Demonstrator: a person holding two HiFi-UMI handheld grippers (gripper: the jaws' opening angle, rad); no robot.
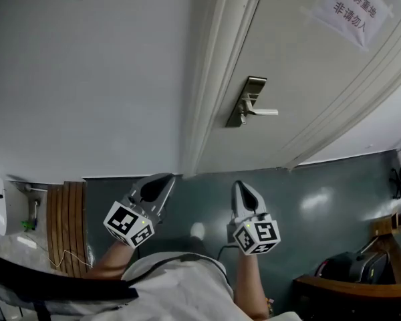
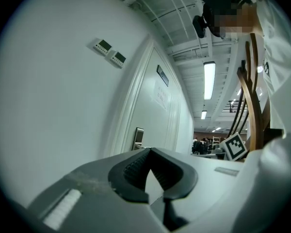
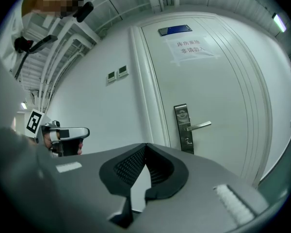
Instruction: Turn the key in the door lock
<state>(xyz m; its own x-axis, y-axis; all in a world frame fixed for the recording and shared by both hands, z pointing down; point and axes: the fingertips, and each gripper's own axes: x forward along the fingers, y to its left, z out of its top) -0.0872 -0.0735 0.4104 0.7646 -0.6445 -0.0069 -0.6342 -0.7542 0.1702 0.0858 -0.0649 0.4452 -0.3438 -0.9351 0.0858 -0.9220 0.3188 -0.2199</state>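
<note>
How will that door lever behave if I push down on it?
The lever looks like rigid metal, so it probably won't flex. Mounted on the lock plate, it likely pivots downward. Its smooth finish may be slippery.

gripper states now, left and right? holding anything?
Left gripper: jaws closed, empty.
Right gripper: jaws closed, empty.

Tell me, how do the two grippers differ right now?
In the head view, the left gripper leans toward the door frame, while the right gripper points straighter up at the door. The left sits below the wall, the right below the handle. Both are shut and empty, and neither touches the door.
</note>
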